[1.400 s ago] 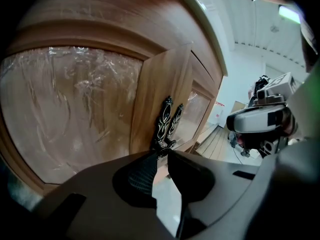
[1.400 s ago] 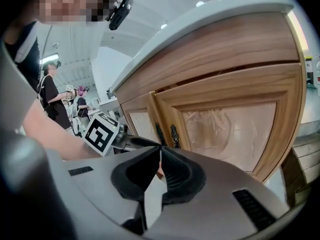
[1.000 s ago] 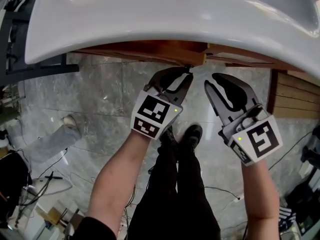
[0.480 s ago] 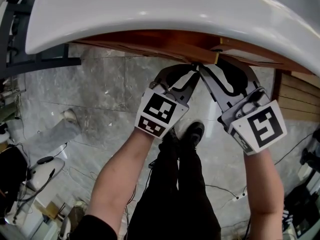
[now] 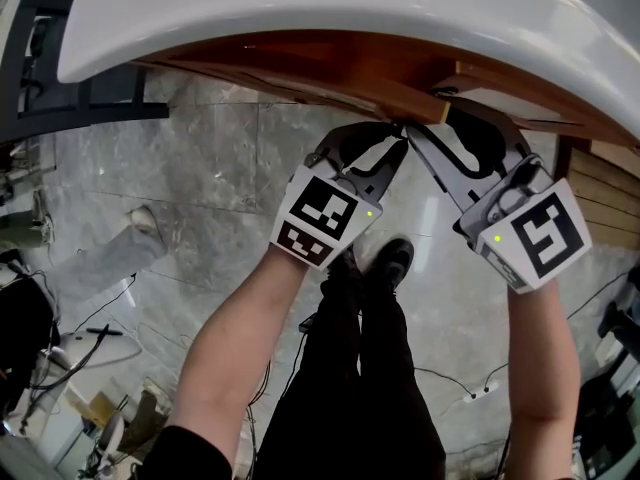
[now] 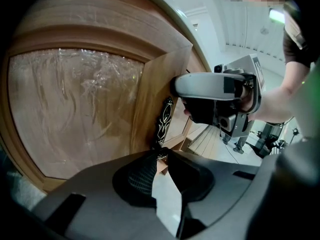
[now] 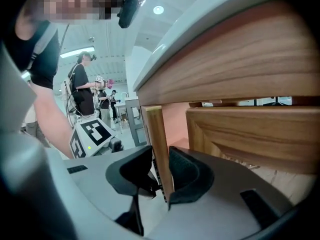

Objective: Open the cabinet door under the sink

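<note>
Under the sink [image 5: 350, 18], your left gripper [image 6: 162, 156] has its fingers clenched on the lower end of the patterned black handle [image 6: 164, 121]. Nearer the sink, your right gripper [image 7: 161, 164] has just drawn its fingers in a little and clasps the free edge of the cabinet door [image 7: 157, 134] between them. The wooden door stands ajar below the sink's white rim. Beyond it, a film-covered wooden panel [image 6: 75, 109] fills the cabinet front beneath the sink.
</note>
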### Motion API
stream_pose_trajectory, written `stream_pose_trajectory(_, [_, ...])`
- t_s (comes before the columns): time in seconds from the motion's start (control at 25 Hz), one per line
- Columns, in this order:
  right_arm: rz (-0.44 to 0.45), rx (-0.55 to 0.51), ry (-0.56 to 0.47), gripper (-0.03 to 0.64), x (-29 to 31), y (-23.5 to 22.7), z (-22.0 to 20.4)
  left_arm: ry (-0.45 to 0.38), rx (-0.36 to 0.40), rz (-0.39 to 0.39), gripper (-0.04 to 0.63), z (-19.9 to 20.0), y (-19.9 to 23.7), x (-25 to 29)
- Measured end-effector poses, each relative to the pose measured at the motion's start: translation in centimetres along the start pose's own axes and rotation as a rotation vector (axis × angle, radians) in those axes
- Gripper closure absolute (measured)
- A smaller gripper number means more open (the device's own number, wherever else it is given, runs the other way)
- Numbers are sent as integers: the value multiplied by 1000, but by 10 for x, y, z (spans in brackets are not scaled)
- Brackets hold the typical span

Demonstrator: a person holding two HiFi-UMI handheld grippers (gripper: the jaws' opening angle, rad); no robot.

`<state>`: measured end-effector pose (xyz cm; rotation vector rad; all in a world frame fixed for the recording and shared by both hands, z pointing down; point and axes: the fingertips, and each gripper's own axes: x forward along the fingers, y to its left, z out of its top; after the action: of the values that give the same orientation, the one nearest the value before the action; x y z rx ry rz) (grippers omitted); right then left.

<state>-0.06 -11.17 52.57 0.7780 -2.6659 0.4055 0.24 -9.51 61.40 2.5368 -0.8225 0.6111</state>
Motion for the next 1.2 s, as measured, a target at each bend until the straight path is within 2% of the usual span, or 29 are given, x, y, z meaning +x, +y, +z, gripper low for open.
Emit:
stream_pose_trajectory(0.28, [76, -22, 19, 506, 4, 18, 0, -6, -50, -14, 506, -13, -2, -12])
stream_pose_trajectory(0.44, [116, -87, 31, 509, 7, 41, 3, 27, -48, 39, 495, -23, -5, -31])
stream_pose_trajectory(0.52, [131, -85, 38, 508, 6, 53, 1, 47, -56, 66, 483, -25, -9, -44])
stream_pose_trajectory(0.76, [131, -40, 38, 506, 6, 83, -3, 76, -78, 100, 480, -39, -16, -89])
stream_pose_trajectory(0.92, [99, -5, 76, 508, 7, 105, -7, 47, -89, 139, 480, -44, -4, -125])
stream_pose_trajectory(1.2, [75, 56, 85, 505, 12, 149, -20, 27, -82, 197, 489, -64, 4, -187])
